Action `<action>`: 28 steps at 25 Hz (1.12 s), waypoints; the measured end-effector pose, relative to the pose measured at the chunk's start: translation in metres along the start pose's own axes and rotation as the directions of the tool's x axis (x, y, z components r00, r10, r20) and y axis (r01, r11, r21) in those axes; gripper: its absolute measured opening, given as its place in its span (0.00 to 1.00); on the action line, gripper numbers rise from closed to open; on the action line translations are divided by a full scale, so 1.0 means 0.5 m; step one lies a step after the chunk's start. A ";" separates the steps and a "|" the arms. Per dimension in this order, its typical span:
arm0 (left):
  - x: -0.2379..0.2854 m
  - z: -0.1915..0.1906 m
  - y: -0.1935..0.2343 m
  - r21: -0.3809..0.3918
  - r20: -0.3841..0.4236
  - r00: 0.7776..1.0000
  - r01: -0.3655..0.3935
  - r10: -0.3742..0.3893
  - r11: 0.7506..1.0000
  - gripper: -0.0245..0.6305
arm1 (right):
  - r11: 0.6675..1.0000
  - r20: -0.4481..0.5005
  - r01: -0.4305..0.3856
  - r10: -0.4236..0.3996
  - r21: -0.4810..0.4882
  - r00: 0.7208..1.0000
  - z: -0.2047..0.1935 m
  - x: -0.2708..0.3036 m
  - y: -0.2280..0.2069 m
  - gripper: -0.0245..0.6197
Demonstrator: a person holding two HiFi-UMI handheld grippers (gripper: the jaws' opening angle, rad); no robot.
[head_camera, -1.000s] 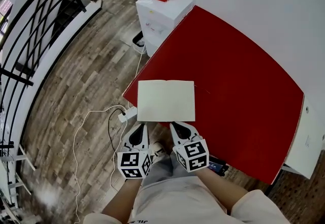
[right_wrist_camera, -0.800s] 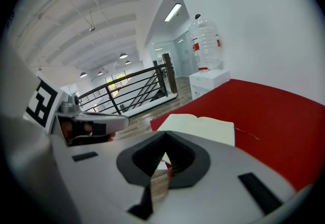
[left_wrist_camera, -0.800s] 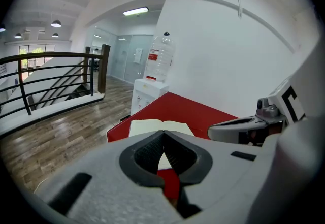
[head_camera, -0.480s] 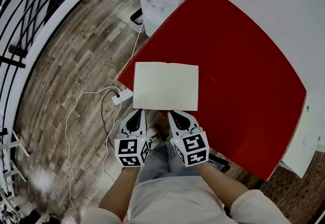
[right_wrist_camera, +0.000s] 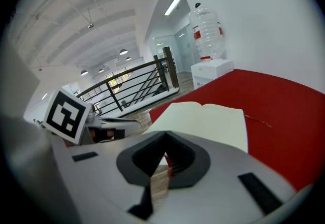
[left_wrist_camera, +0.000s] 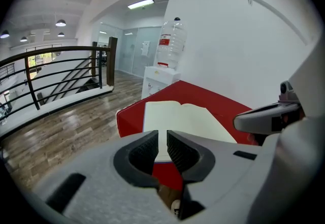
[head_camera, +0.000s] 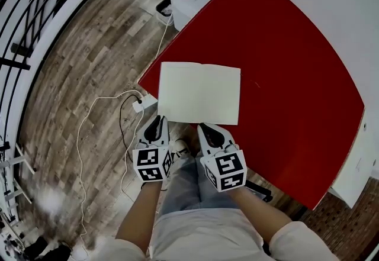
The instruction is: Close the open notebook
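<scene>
Tongs lined up before the open notebook (head_camera: pixel 199 93), neither touching it.
Head view: it lies flat at the red table's (head_camera: pixel 284 76) near corner. Left gripper view: the left gripper (left_wrist_camera: pixel 162 139) has just been parting slightly, nothing between its jaws — probably readying for a cover edge. Right gripper view: the right gripper (right_wrist_camera: pixel 165 151) is pressed together, empty.

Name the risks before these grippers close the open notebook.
1. The notebook lies at the red table's near edge, with one corner seemingly past it; a shove could tip it to the floor.
2. The left gripper, whose jaws have just been opening slightly with nothing between them, may pinch a single page rather than the cover and crease it.
3. The right gripper is shut and close beside the left; they could collide.
</scene>
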State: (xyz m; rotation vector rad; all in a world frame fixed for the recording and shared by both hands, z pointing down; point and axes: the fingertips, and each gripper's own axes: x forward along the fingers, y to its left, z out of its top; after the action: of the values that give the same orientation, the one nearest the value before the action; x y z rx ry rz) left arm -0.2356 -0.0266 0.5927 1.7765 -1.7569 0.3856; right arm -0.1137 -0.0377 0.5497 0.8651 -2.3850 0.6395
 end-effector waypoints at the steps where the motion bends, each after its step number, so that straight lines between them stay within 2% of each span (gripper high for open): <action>1: 0.006 -0.009 0.007 -0.007 -0.011 1.000 -0.004 0.004 1.000 0.12 | 1.000 -0.003 -0.004 0.004 0.000 1.000 -0.004 0.003 0.001 0.05; 6: 0.022 -0.050 0.039 -0.059 -0.063 0.998 -0.022 0.018 0.998 0.21 | 1.000 -0.015 -0.020 0.020 -0.001 1.000 -0.020 0.007 0.011 0.05; 10: 0.040 -0.089 0.050 -0.179 -0.102 0.994 0.010 -0.029 0.984 0.28 | 1.000 -0.032 -0.018 0.019 0.013 0.999 -0.037 0.008 0.007 0.05; 14: 0.057 -0.102 0.054 -0.318 -0.087 0.993 0.049 -0.081 0.947 0.28 | 1.000 -0.038 -0.021 0.021 0.016 0.999 -0.044 0.009 0.006 0.05; 18: 0.073 -0.112 0.049 -0.445 -0.069 0.988 0.093 -0.137 0.891 0.28 | 1.000 -0.042 -0.022 0.023 0.021 0.999 -0.050 0.013 0.005 0.05; 20: 0.073 -0.113 0.054 -0.463 -0.061 0.988 0.097 -0.141 0.881 0.27 | 0.999 -0.043 -0.025 0.026 0.023 0.999 -0.052 0.015 0.007 0.05; 23: 0.066 -0.105 0.060 -0.465 -0.045 0.990 0.100 -0.136 0.879 0.13 | 0.999 -0.044 -0.027 0.028 0.023 0.999 -0.052 0.019 0.009 0.05; 28: 0.059 -0.103 0.060 -0.437 -0.048 0.992 0.081 -0.113 0.896 0.08 | 0.999 -0.043 -0.029 0.030 0.021 0.999 -0.050 0.023 0.015 0.05</action>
State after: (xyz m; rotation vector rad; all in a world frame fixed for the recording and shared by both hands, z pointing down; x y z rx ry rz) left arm -0.2517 -0.0176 0.6567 1.4979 -1.5480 0.0077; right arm -0.1184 -0.0231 0.5737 0.8179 -2.3599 0.6879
